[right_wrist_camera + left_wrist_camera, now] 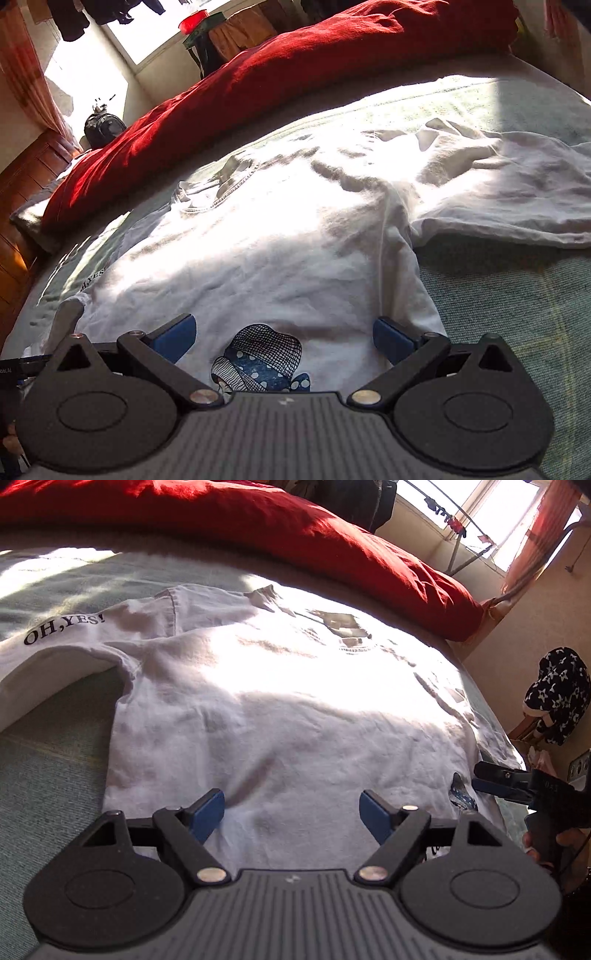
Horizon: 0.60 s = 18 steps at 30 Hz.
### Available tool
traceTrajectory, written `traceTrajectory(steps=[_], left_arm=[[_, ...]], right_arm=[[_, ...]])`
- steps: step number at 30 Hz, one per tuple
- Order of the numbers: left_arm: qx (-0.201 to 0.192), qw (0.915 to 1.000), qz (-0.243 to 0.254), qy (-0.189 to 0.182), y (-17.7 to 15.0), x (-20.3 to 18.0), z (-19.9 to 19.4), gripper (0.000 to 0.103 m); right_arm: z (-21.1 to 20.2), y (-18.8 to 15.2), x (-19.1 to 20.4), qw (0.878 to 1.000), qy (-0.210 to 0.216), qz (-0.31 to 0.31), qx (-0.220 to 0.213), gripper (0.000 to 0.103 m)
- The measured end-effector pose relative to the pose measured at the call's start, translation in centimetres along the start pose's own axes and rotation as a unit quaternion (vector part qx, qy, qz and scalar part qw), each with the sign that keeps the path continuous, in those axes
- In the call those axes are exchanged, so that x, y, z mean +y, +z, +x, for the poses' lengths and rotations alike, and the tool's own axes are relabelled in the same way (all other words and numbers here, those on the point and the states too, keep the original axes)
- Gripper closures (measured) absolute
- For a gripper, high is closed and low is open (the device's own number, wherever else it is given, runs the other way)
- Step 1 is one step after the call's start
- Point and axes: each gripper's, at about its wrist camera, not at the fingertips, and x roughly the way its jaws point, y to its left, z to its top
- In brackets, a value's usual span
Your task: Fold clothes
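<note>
Bed (44, 775) with green cover, red duvet (258, 528) along far side. White T-shirt (277, 701) spread flat on bed, sleeve print "OH,YES!", hat graphic (260, 360) at near hem. Left hand-held gripper (291, 812) open over hem, holding nothing; right hand-held gripper (284, 338) wide open above graphic, empty.

I can read "OH,YES!" in black letters on the left sleeve (55, 642) of the white T-shirt (277, 701); nothing else is legible to me.

Right gripper (284, 338), jaws wide, over white T-shirt (280, 251).
</note>
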Motion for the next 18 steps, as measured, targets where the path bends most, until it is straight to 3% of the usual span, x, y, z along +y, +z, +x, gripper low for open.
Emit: traceTrajectory(steps=[6, 9, 13, 16, 18], left_arm=[[-0.01, 0.9997, 0.017, 0.017, 0.1, 1.2, -2.4, 0.023], [-0.016, 0.9991, 0.038, 0.01, 1.5, 0.1, -3.0, 0.024], [-0.022, 0.9985, 0.04, -0.03, 3.5, -1.7, -1.9, 0.021], [-0.017, 0.999, 0.031, -0.027, 4.5, -2.0, 0.5, 0.021], [-0.012, 0.9997, 0.021, -0.002, 4.8, -1.3, 1.9, 0.021]], right_arm=[[-3.1, -1.1, -3.1, 0.996, -0.087, -0.024, -0.009, 0.0], [-4.9, 0.3, -4.4, 0.999, -0.045, -0.014, -0.027, 0.0], [-4.4, 4.0, -4.8, 0.998, 0.026, 0.026, -0.05, 0.0], [-1.2, 6.3, -5.2, 0.994, 0.056, 0.074, -0.05, 0.0], [1.2, 7.0, -6.1, 0.991, 0.067, 0.113, -0.03, 0.0]])
